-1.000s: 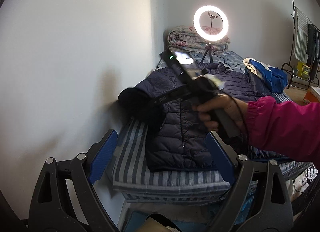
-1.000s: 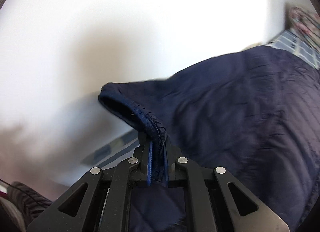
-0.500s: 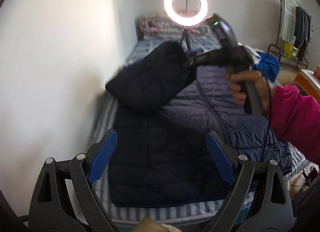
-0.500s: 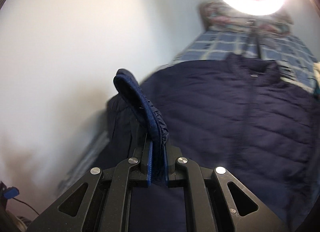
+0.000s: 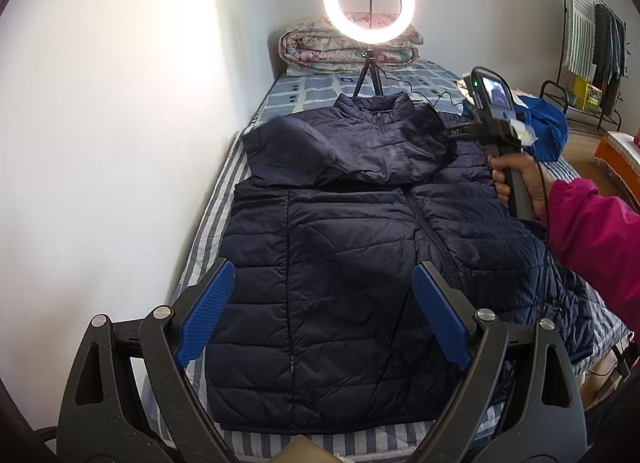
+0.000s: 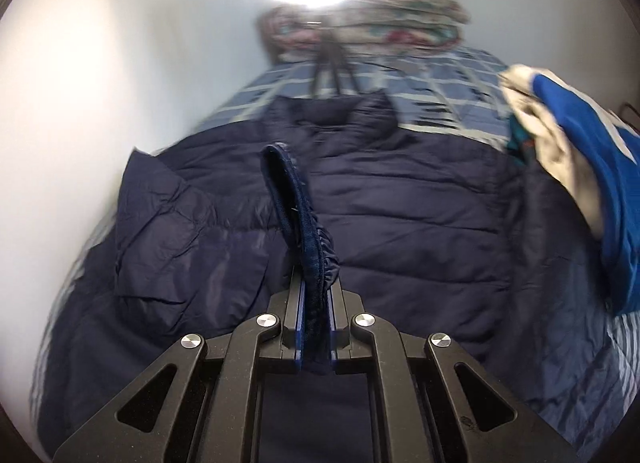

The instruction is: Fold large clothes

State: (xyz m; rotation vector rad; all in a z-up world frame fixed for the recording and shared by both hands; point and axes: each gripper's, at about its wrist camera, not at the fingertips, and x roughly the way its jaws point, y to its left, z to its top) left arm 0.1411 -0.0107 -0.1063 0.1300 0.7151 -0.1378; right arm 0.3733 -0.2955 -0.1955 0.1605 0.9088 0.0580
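Note:
A dark navy quilted jacket (image 5: 360,263) lies flat on the striped bed, collar toward the far end. Its left sleeve (image 5: 344,151) is folded across the chest. My right gripper (image 6: 314,295) is shut on that sleeve's ribbed cuff (image 6: 296,215); the cuff stands up between the blue pads over the jacket (image 6: 420,231). In the left wrist view a hand in a pink sleeve holds that right gripper (image 5: 448,133) over the jacket's right shoulder. My left gripper (image 5: 320,319) hovers open above the jacket's lower half, nothing between its fingers.
A white wall (image 5: 120,123) runs along the bed's left side. A lit ring light (image 5: 368,3) on a tripod and a rolled quilt (image 5: 348,47) stand at the bed's far end. Blue clothes (image 5: 544,131) lie at the right. A clothes rack (image 5: 592,43) stands far right.
The right gripper carried the sleeve cuff from the wall side across the jacket to the right, laying the sleeve over the chest. The left gripper shifted toward the bed's middle, still open.

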